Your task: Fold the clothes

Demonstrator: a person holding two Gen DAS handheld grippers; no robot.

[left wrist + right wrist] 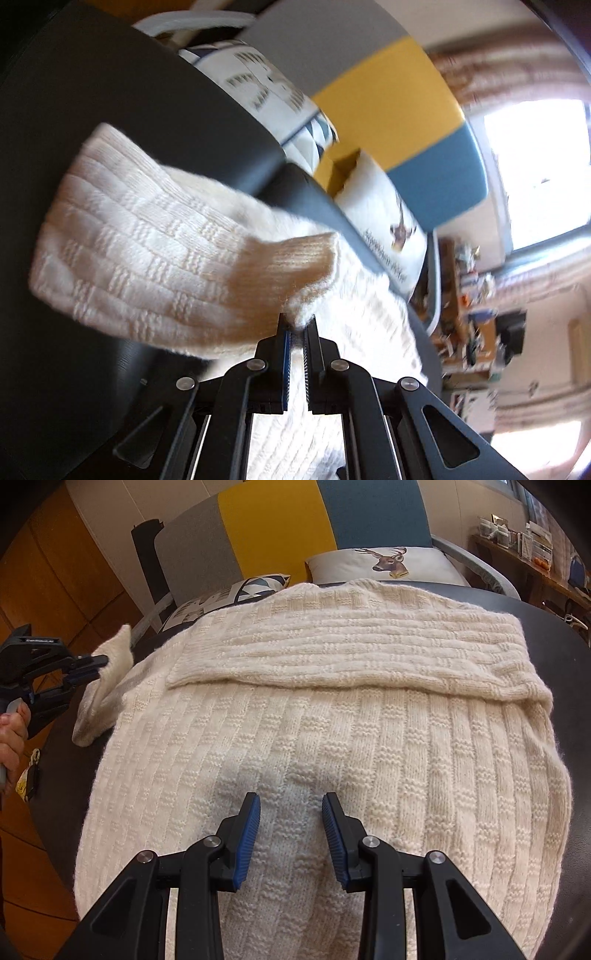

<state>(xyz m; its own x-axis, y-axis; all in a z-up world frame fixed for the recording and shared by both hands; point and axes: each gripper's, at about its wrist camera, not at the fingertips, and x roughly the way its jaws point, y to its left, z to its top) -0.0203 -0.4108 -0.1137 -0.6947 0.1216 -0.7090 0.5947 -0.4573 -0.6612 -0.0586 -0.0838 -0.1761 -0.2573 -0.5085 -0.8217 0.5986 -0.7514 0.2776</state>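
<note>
A cream knitted sweater (332, 731) lies spread on a dark round table (576, 701). One sleeve is folded across its upper part (351, 646). The other sleeve (107, 686) is lifted off the table at the left, and my left gripper (99, 662) is shut on its cuff. In the left wrist view that sleeve (147, 251) hangs from the left gripper (297, 321), whose jaws pinch the ribbed cuff edge. My right gripper (291, 812) stands open over the sweater's lower body, with knit under its blue pads (247, 842) but nothing pinched.
Behind the table is a sofa (273, 528) with grey, yellow and blue panels, a deer cushion (388, 566) and a geometric cushion (221, 598). A person's hand (11, 734) holds the left gripper. A cluttered shelf (517, 542) stands at the far right.
</note>
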